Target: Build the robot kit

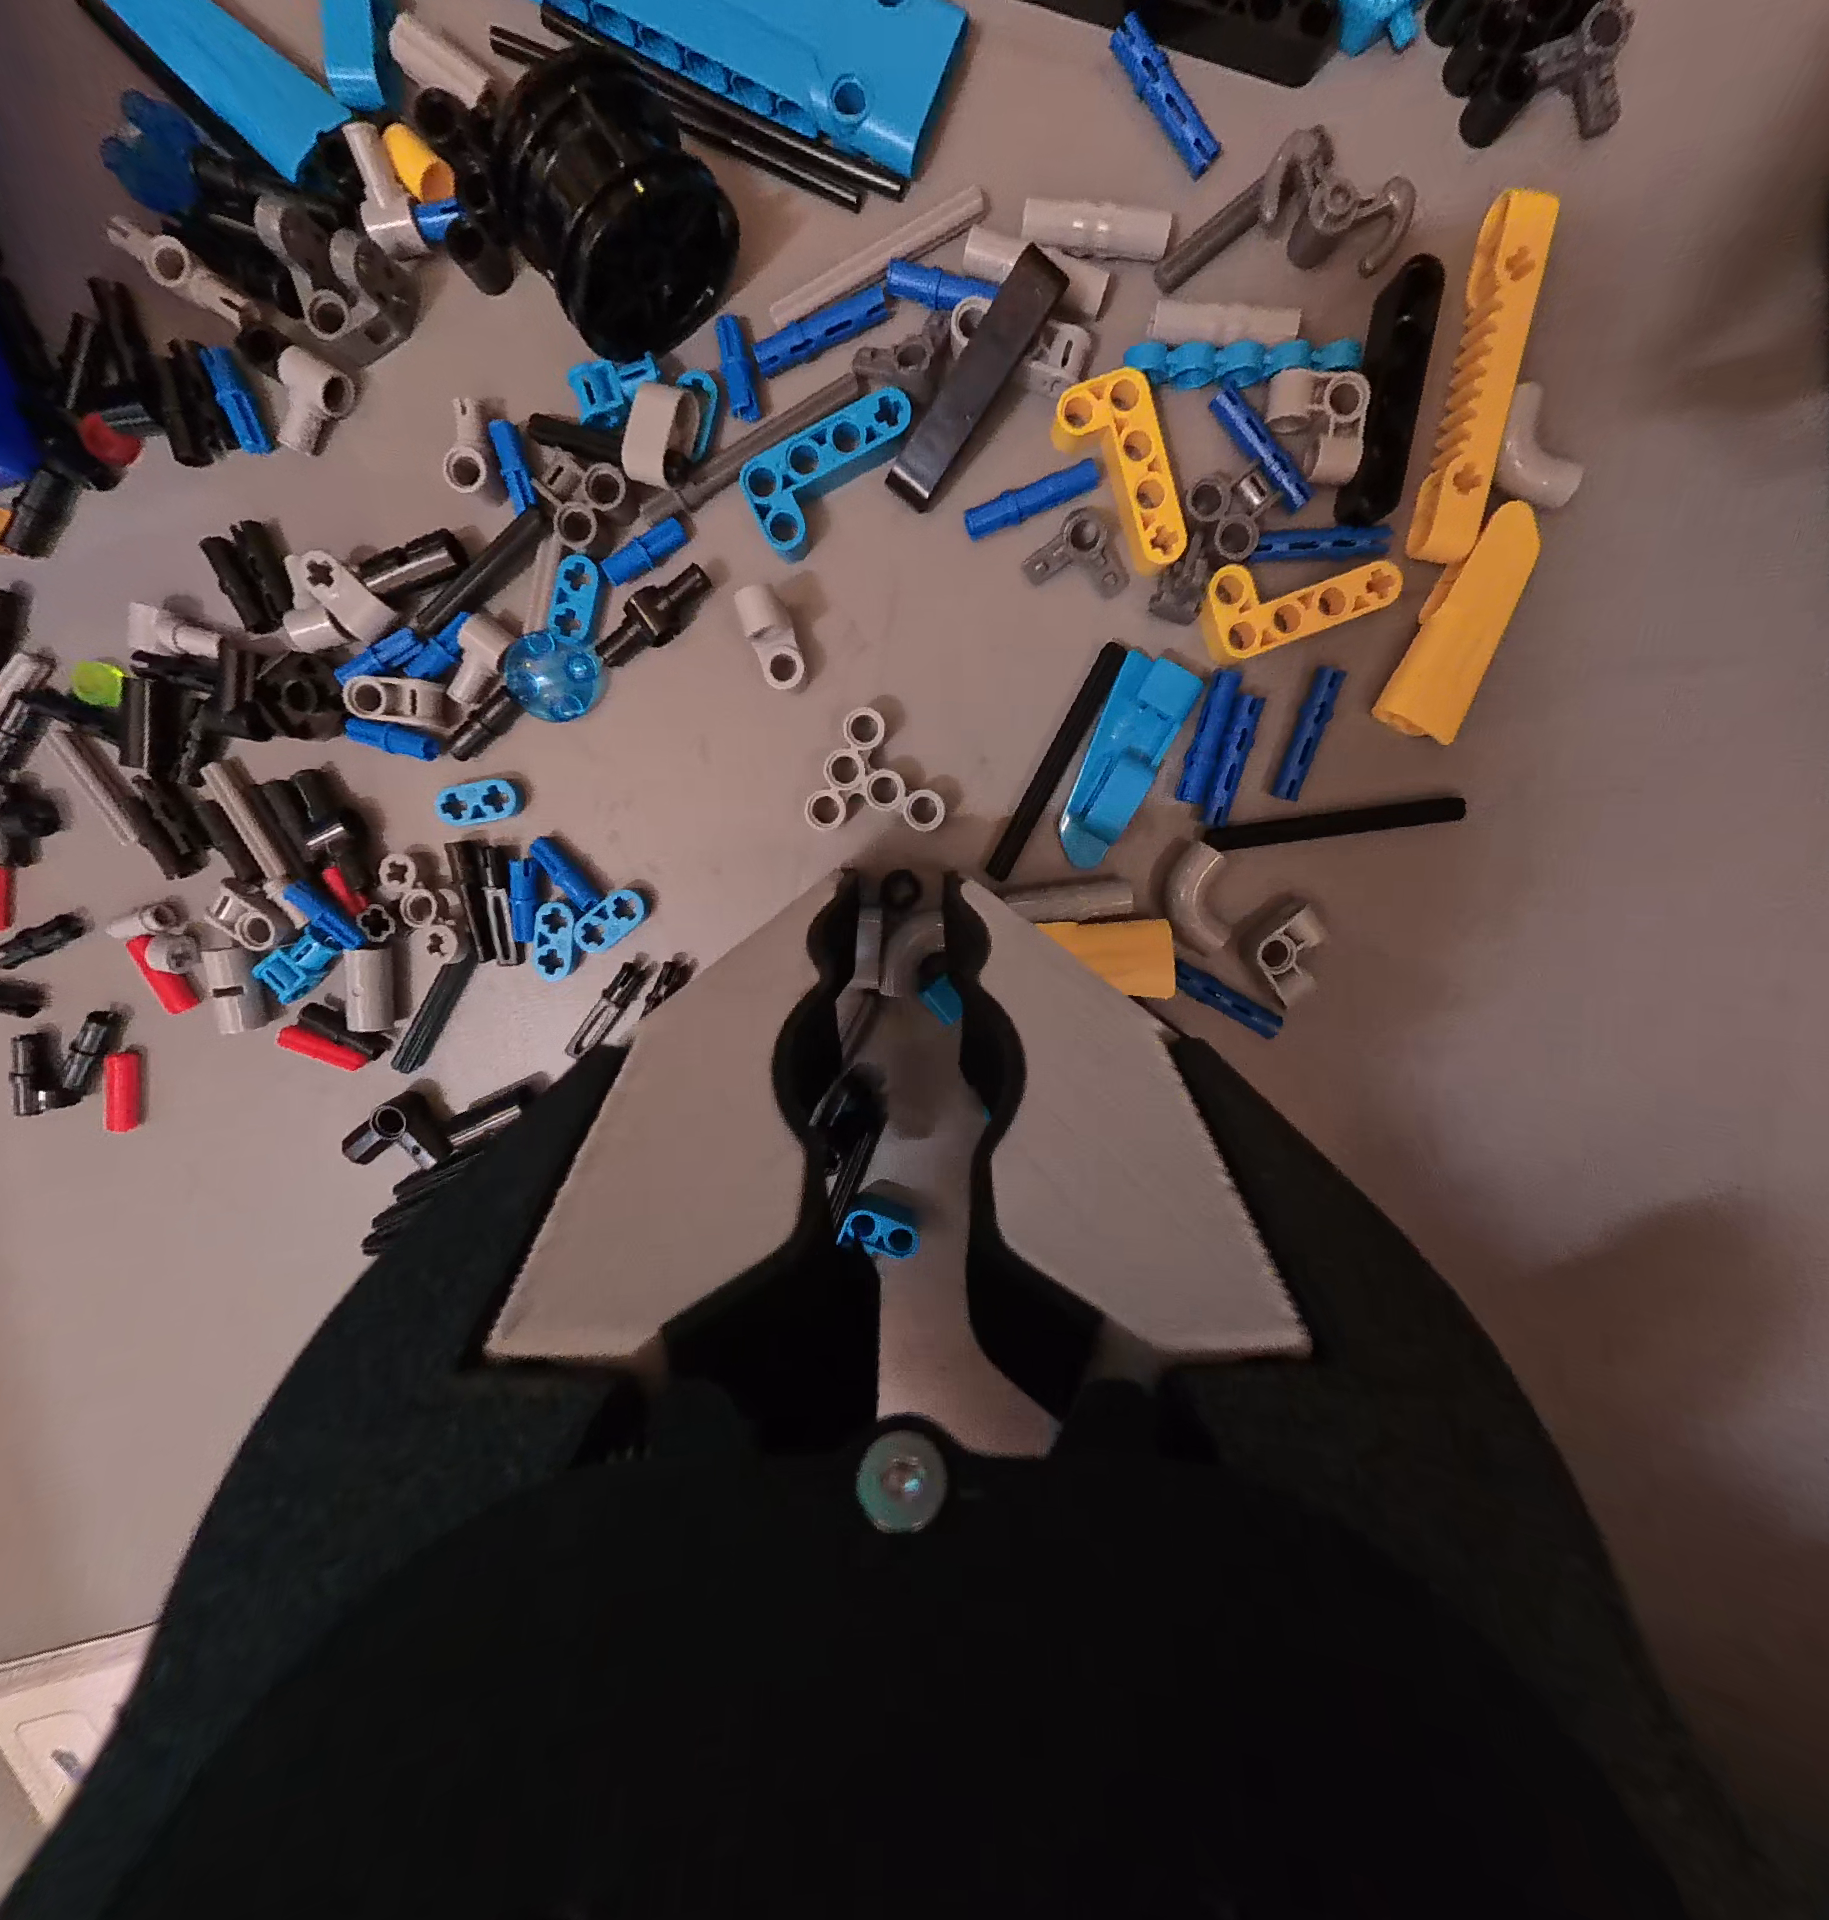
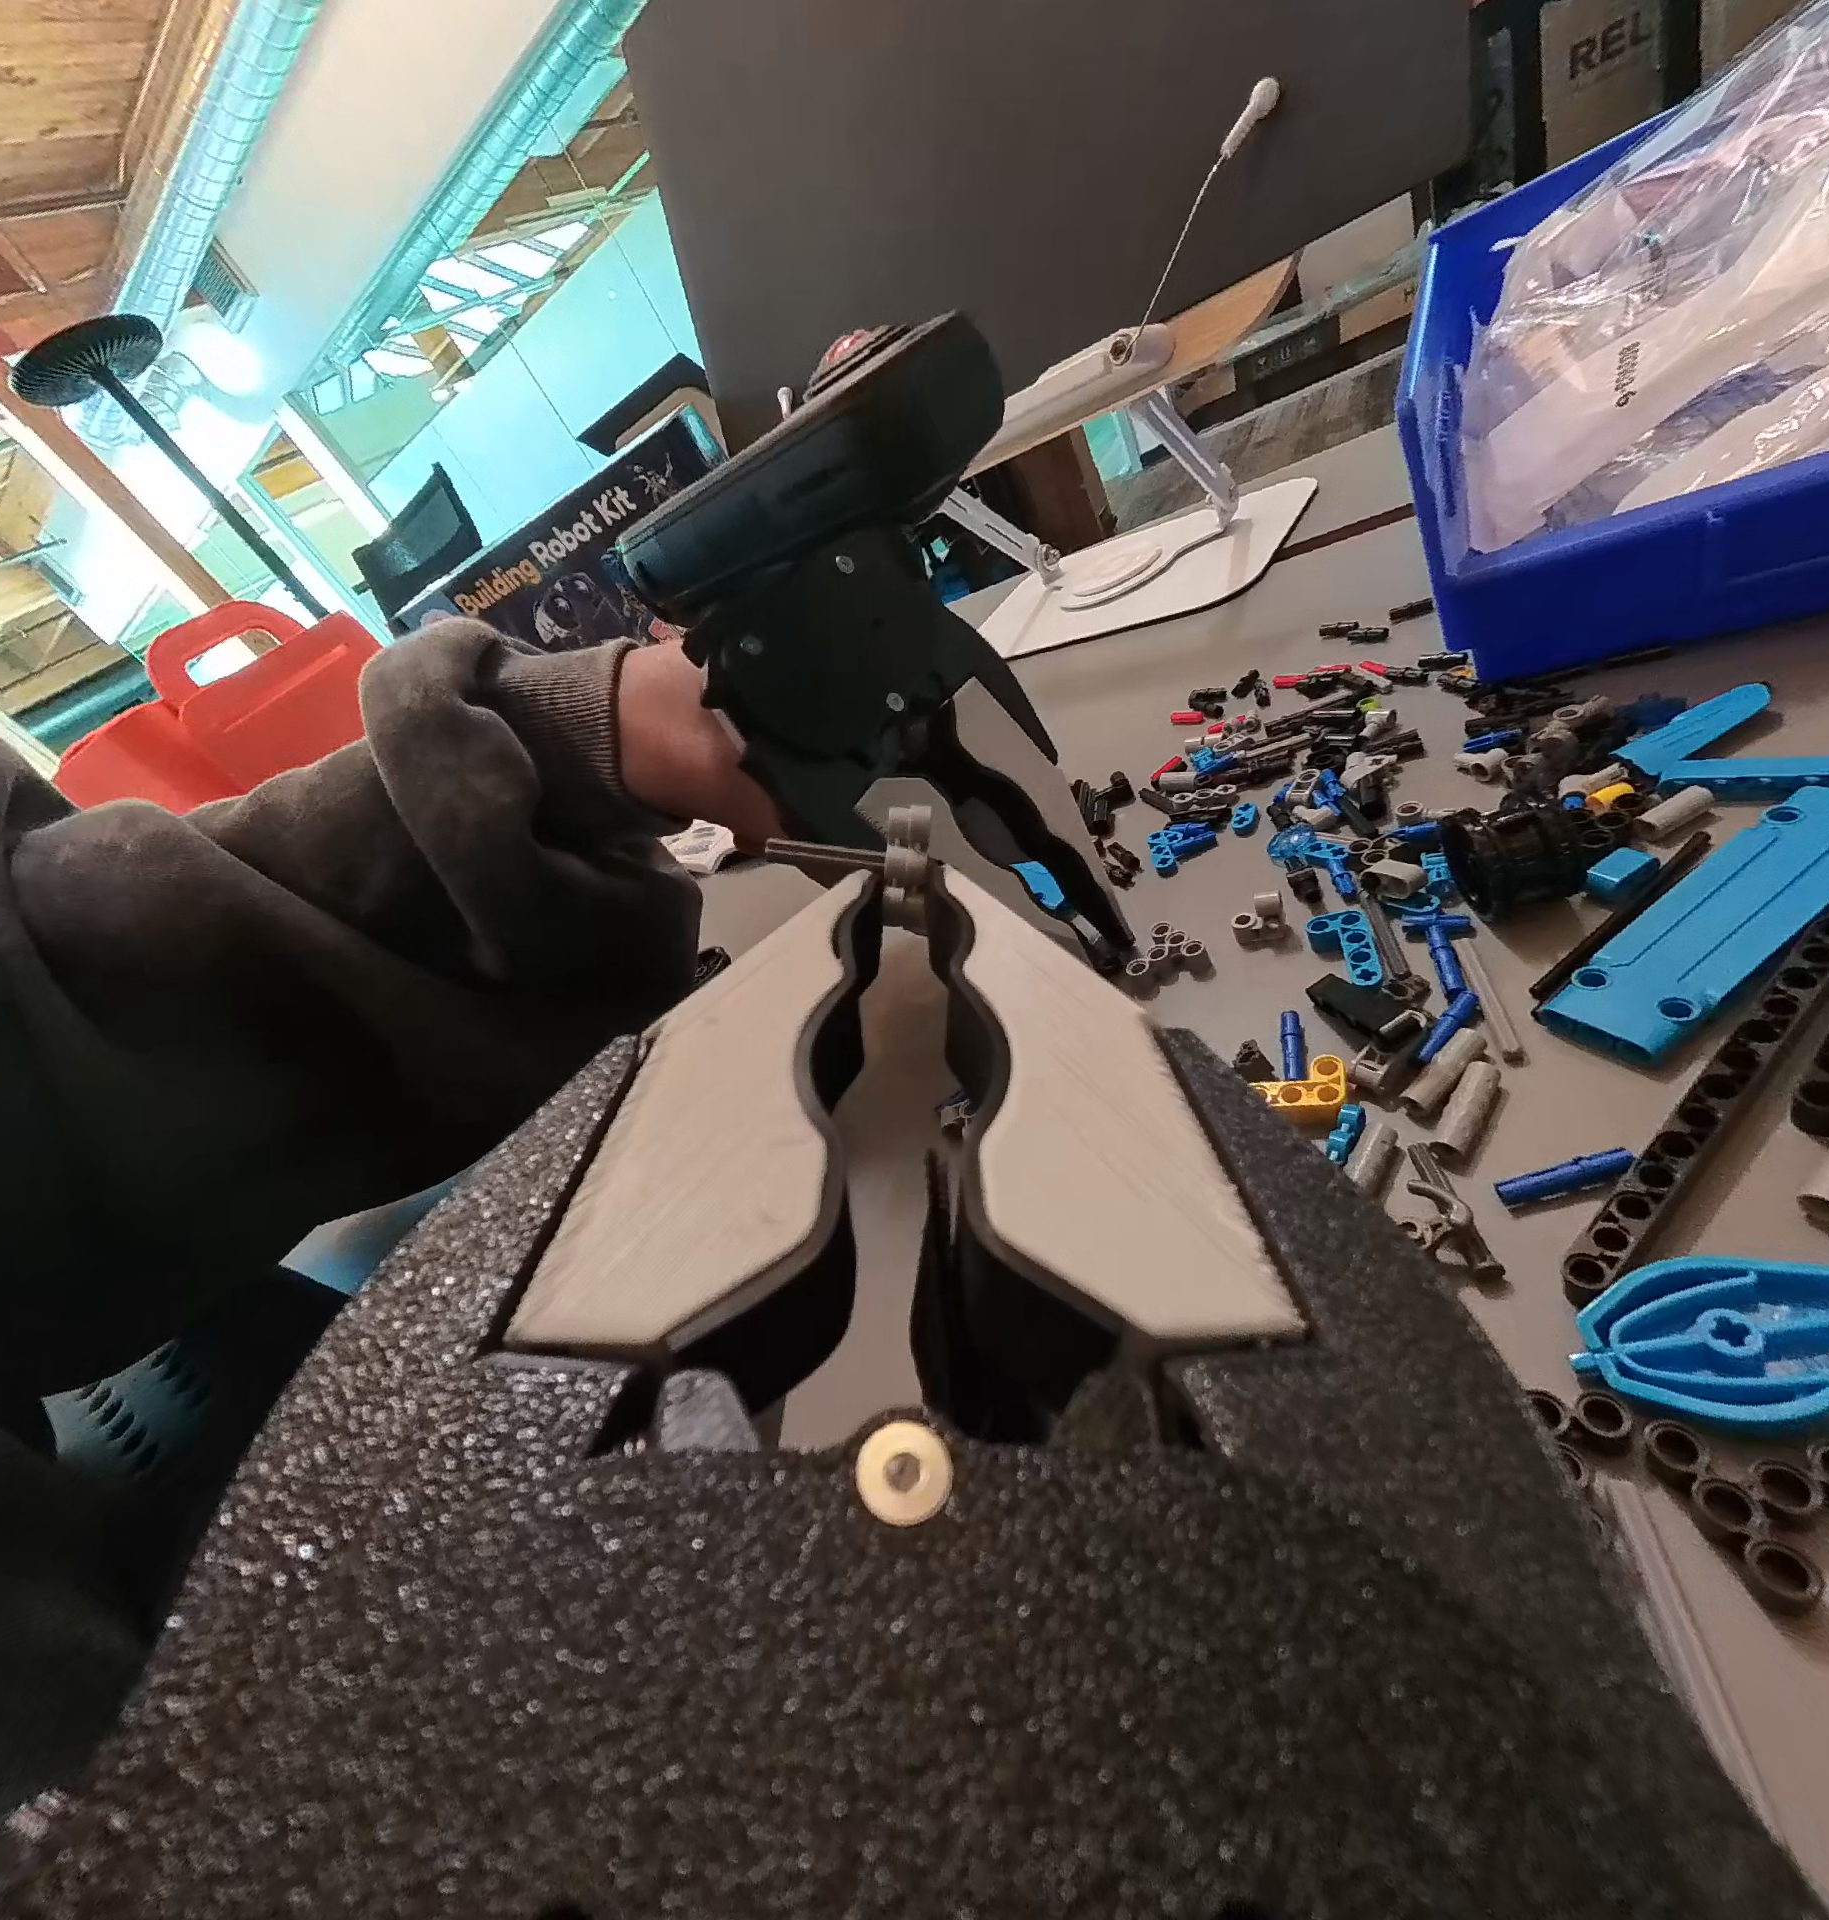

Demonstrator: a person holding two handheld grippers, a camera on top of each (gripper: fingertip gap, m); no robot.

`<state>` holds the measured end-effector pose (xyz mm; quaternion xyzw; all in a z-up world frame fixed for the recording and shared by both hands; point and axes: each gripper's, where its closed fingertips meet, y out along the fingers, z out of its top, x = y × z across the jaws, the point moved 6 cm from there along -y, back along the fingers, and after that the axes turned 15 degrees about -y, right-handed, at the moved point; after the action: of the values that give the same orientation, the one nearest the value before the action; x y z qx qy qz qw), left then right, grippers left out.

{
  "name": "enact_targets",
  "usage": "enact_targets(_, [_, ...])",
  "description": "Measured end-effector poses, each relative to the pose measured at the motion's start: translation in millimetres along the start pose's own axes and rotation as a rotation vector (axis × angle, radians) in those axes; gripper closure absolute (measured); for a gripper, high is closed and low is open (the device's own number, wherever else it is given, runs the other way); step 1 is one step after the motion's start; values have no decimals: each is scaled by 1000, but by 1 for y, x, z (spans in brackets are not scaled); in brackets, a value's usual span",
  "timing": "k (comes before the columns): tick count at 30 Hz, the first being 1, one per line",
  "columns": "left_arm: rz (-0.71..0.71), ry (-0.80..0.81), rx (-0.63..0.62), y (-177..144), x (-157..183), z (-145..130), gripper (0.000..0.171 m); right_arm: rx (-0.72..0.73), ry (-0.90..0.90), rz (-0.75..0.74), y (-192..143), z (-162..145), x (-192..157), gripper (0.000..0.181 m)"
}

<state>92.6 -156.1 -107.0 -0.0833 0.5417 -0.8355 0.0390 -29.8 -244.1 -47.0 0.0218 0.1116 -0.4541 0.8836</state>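
Nearest the lens, right gripper (image 2: pixel 905 883): fingers pinched on a grey holed connector (image 2: pixel 907 857) with a dark axle (image 2: pixel 816 854) projecting sideways, held above the bench (image 2: pixel 1180 644). Beyond it, left gripper (image 1: pixel 899 888): tips down among loose parts and nearly together around a small grey piece (image 1: pixel 894 935); whether they grip it cannot be told. Just ahead, a grey cluster of rings (image 1: pixel 874 774); farther, a black wheel hub (image 1: pixel 619 197); at the far edge, a blue bin (image 2: pixel 1575 540).

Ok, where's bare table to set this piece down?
Bare table right of the left gripper, below the yellow panel; a smaller patch between the black connector and the white booklet. Left and far side are crowded.
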Motion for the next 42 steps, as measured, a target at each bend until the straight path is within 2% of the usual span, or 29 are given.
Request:
enact_targets(14, [14, 20, -12, -1, 3, -1, 165, 1, 11, 8, 0, 0, 1, 173])
enact_targets(16, [37, 23, 58, -14, 7, 1, 165, -1, 18, 5, 0, -1, 2, 173])
enact_targets(20, [85, 3, 372, -79, 33, 0, 165, -39, 88, -8, 9, -1, 8, 173])
enact_targets(23, [146, -123, 677, -127, 60, -20, 165, -52, 207, 51, 27, 8, -1, 174])
enact_targets(25, [251, -166, 767, -143, 77, -45, 165, -99, 164, 94, 49, 16, -19, 174])
enact_targets(28, [508, -136, 765, -157, 95, -81, 166, -141, 191, 224, 81, 19, -56, 174])
enact_targets(30, [592, -146, 766, -164, 106, -101, 165, -181, 175, 267, 99, 12, -78, 174])
enact_targets(36, [669, -254, 766, -169, 108, -152, 166, -238, 150, 393, 124, -6, -127, 174])
enact_targets(42, [634, -273, 781, -169, 108, -168, 166, -275, 137, 422, 132, -14, -146, 174])
